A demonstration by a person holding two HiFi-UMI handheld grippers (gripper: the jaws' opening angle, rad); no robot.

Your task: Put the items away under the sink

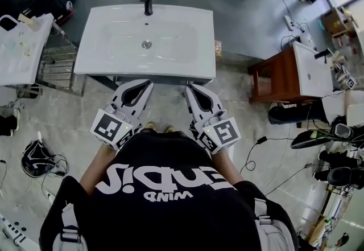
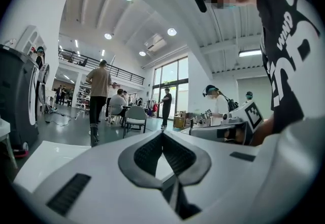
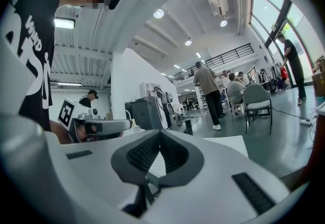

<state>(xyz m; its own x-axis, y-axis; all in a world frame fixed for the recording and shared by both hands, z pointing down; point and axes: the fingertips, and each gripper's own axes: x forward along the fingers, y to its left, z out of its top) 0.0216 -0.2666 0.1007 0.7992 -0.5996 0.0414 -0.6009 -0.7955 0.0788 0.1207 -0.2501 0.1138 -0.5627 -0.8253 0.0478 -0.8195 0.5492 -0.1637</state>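
A white sink [image 1: 114,45] with a black faucet [image 1: 147,0] stands right in front of me. Under its front edge a dark strip of cabinet [image 1: 153,80] shows. My left gripper [image 1: 149,82] and right gripper [image 1: 188,86] are held side by side at the sink's front edge, both pointing level toward it. The left gripper [image 2: 162,133] has its jaws shut with nothing between them. The right gripper [image 3: 160,131] is shut and empty as well. I see none of the items to put away in any view.
A white table [image 1: 11,65] with small things and a metal rack [image 1: 57,68] stand to the left. A brown wooden vanity [image 1: 278,79] with a white basin is at the right. Cables and shoes lie on the floor [image 1: 273,147]. People stand and sit far off.
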